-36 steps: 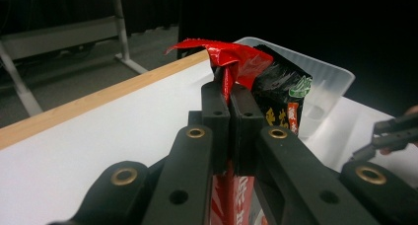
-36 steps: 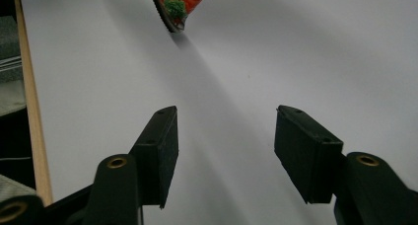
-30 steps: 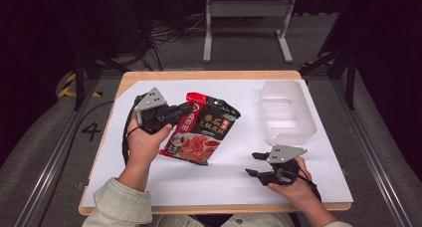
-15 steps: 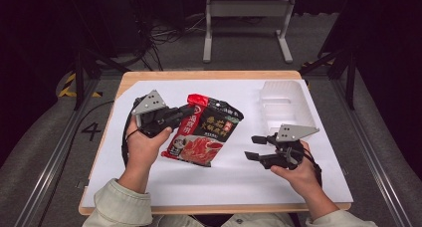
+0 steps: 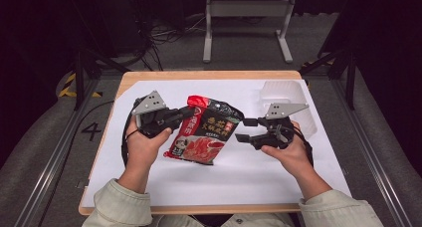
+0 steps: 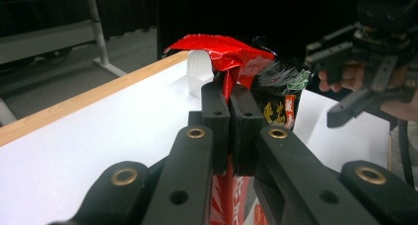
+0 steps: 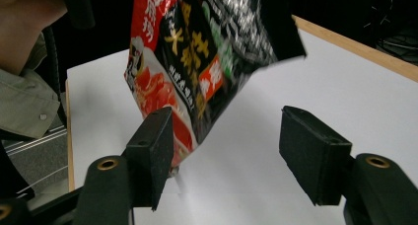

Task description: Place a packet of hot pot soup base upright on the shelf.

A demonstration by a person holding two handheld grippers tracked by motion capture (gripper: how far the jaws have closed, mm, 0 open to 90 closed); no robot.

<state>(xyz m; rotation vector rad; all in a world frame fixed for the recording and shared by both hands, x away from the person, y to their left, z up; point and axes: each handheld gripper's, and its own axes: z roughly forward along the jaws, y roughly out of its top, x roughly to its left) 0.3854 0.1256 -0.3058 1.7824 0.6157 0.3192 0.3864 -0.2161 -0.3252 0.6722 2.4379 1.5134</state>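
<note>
A red and black food pouch [image 5: 209,130] hangs tilted over the white sheet, and my left gripper [image 5: 189,112] is shut on its red top edge. In the left gripper view the two jaws [image 6: 230,94] pinch that red seam of the pouch [image 6: 222,50]. My right gripper [image 5: 242,129] hovers just right of the pouch, pointing at it. Its jaws have just been opening and stand apart. In the right gripper view the pouch [image 7: 197,52] hangs ahead of the open gripper [image 7: 231,151], near the left pad [image 7: 153,151], which does not press on it. The right gripper [image 6: 328,89] also shows beyond the pouch.
A clear plastic container [image 5: 286,95] stands at the back right of the white sheet [image 5: 249,172], behind my right hand. The sheet covers a wooden table [image 5: 199,75]. A metal frame and cables lie on the floor beyond the far edge.
My right gripper has lifted off the front right of the sheet and come up and left toward the pouch, with its jaws spreading wider. The left gripper and pouch have stayed put.
</note>
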